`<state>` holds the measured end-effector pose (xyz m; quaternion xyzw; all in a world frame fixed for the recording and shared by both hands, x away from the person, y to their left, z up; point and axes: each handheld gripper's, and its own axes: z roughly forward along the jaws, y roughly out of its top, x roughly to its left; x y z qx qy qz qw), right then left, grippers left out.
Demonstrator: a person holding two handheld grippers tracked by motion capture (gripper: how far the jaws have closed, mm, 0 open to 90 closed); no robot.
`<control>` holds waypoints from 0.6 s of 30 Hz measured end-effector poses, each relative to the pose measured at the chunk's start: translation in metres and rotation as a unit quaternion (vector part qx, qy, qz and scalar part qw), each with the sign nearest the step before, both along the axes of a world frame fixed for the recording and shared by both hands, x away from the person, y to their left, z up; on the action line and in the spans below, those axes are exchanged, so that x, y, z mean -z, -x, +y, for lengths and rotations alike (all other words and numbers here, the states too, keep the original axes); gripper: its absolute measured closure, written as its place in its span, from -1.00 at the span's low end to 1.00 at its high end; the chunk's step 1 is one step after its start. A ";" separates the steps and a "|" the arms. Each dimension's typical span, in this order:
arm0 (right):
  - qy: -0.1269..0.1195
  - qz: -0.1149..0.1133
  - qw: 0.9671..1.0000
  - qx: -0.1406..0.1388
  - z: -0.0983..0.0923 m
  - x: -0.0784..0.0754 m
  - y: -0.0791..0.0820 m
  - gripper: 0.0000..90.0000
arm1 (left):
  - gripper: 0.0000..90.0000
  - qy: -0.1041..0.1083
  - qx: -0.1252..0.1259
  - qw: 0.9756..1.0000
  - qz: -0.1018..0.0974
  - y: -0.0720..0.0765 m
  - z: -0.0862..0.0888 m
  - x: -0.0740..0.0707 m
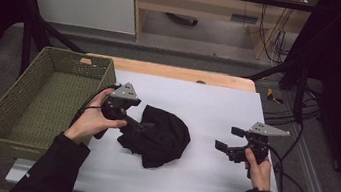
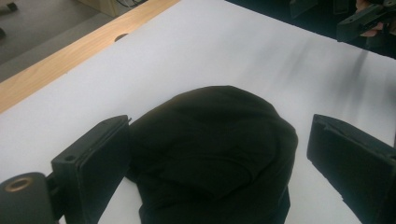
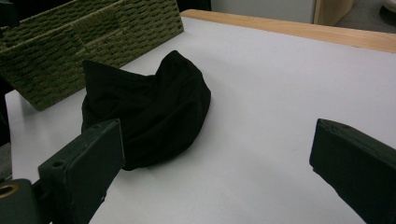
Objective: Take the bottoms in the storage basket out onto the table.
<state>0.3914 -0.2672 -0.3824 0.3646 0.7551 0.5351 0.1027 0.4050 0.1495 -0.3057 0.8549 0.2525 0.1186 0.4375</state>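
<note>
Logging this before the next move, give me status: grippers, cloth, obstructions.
Left gripper open, fingers straddling the black cloth. Right gripper open, off to the side, holding nothing. Cloth bunched on the white sheet, beside the wicker basket.

Left tool [image 1: 140, 124] jaws wide apart; right tool [image 1: 229, 139] likewise, both hand-held

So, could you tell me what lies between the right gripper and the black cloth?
Nothing: in the high view, only bare white table cover separates the right gripper from the black cloth; the right gripper view shows likewise.
</note>
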 end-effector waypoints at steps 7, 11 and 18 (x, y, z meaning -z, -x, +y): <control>0.002 0.002 1.000 -0.001 0.001 0.001 0.000 -0.92 | -0.86 0.011 -0.009 1.000 -0.004 0.004 0.019 -0.002; 0.002 0.002 1.000 -0.002 0.000 0.000 0.000 -0.92 | -0.86 0.012 -0.016 1.000 -0.006 0.006 0.031 -0.002; 0.003 0.003 1.000 -0.003 0.000 0.001 -0.001 -0.92 | -0.86 0.013 -0.034 0.999 -0.008 0.008 0.051 0.003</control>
